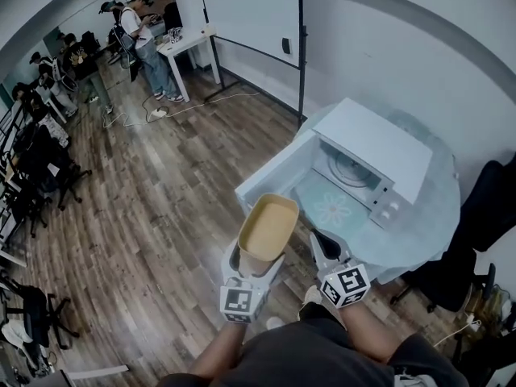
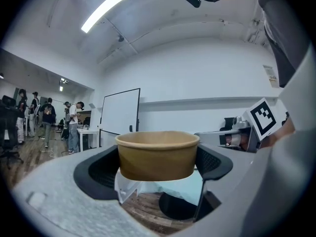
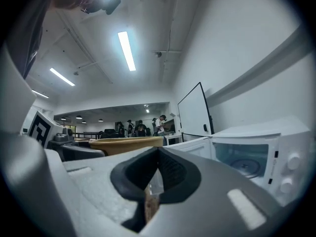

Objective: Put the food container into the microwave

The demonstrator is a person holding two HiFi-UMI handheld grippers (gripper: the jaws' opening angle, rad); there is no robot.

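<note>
Microwave [image 1: 379, 147] sits on the round table [image 1: 439, 208] by the wall, door [image 1: 270, 181] swung wide open so you can see the turntable [image 1: 351, 170] inside. Container [image 1: 268, 226], a tan paper bowl that looks empty to me, is up in the air just in front of that open door, pinched on both sides by the jaws of the left gripper [image 1: 256, 266]. Right gripper [image 1: 322, 247] hangs just beside it, jaws pressed together on nothing.
</note>
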